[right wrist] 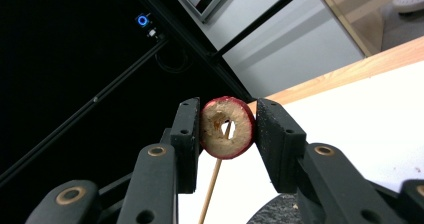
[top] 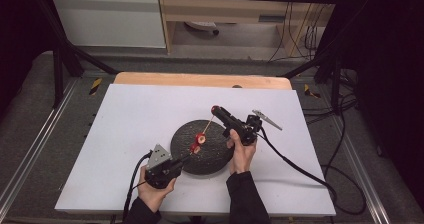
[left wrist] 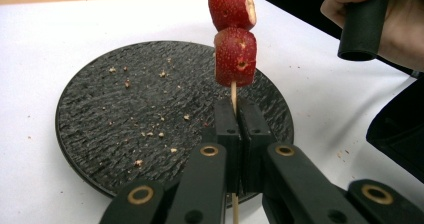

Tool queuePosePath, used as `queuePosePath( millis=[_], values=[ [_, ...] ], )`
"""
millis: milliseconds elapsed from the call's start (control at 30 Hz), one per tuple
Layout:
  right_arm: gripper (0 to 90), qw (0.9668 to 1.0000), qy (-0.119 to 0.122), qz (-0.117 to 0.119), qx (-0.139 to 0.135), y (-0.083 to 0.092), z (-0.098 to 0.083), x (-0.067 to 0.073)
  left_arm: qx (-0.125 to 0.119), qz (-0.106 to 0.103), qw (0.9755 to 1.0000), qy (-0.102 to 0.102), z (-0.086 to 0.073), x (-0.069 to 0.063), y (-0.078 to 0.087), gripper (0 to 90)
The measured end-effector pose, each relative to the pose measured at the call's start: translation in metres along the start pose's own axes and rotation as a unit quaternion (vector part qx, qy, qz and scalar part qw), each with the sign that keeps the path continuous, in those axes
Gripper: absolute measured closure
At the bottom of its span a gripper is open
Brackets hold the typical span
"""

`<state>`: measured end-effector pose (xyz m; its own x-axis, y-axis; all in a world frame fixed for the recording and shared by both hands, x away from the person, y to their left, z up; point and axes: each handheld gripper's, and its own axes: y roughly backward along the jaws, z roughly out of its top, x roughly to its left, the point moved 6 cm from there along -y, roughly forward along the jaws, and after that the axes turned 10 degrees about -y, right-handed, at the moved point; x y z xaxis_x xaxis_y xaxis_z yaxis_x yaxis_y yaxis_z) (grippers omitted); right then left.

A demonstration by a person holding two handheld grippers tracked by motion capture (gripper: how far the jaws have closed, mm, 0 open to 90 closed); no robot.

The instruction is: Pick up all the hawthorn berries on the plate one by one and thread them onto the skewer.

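While the left claw (left wrist: 234,119) clamps the thin wooden skewer (left wrist: 233,91) near its lower end above the dark slate plate (left wrist: 100,109) on the bench (top: 135,114), the right claw (right wrist: 227,129) pinches a red fruit ring (right wrist: 227,127) at the skewer's tip. 2 more fruit pieces (left wrist: 235,56) sit threaded lower down. The fruit looks soft and crushable, so grip its rim gently; the skewer seems light and snappable.

Light falls evenly from above on the white table (top: 150,134), bright but without glare; the sides of the room are very dark. Shadows are soft. The close jaws look slightly blurred.
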<state>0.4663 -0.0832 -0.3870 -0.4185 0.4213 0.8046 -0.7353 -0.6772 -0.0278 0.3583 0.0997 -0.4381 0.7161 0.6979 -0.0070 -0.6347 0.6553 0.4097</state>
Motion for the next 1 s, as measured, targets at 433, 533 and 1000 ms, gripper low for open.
queuePosePath(
  millis=[433, 533, 1000],
  values=[
    [64.4, 0.9998, 0.014, -0.002, -0.014, -0.0015, 0.0009, -0.0018, -0.002, 0.015, 0.9998, 0.011, 0.0024, -0.0048, 0.0023, 88.6],
    [64.4, 0.9998, 0.017, -0.003, -0.014, -0.0009, -0.0016, -0.0017, 0.007, 0.020, 0.9997, 0.011, 0.0008, -0.0050, -0.0002, 88.6],
    [64.5, 0.9996, -0.027, -0.001, 0.005, -0.0018, -0.0015, -0.0014, 0.022, 0.020, 0.9995, -0.005, -0.0038, -0.0090, -0.0047, 88.6]
  ],
)
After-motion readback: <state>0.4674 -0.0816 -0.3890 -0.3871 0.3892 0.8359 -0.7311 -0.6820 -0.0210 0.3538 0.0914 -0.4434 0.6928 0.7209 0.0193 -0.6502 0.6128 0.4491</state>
